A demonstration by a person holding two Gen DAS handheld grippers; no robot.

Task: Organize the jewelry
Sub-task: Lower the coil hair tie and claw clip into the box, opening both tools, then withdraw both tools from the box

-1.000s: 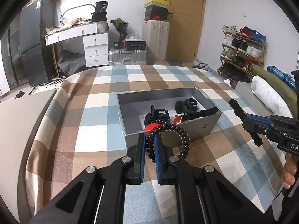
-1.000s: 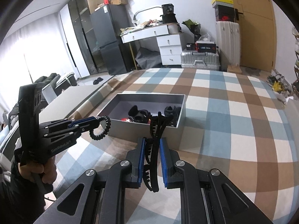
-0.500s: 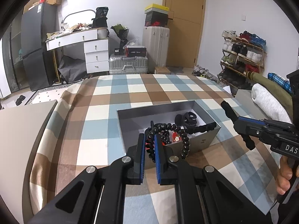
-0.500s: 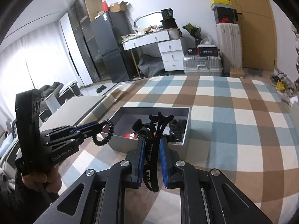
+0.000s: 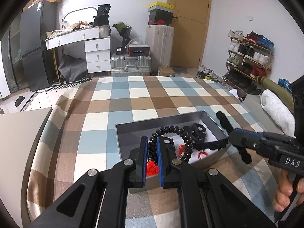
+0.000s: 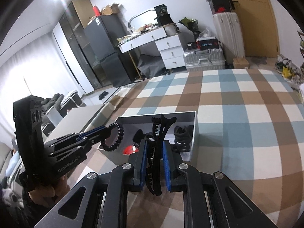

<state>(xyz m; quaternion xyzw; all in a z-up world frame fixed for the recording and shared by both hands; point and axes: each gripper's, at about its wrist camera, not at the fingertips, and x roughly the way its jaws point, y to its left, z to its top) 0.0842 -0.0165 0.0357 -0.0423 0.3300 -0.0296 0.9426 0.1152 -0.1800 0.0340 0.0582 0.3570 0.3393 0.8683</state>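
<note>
Jaws of the left gripper (image 5: 152, 148) are clamping a black coiled hair tie (image 5: 172, 134), holding it above the open grey box (image 5: 121, 144) on the checked bed cover (image 5: 114, 106). Beside it, the right gripper (image 6: 154, 152) is pinching a black claw clip (image 6: 158, 138) over the same box, where more dark hair accessories (image 6: 181, 136) are lying.

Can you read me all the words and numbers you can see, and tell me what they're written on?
"DAS": white letters on the body of the right gripper; the rest is cut off.
"GenRobot.AI": on the body of the left gripper; the last letters are hard to read.
"36": on the black bag on the white desk.
Too blurred to read: the red and black box on the silver suitcase, the red item in the grey box.
</note>
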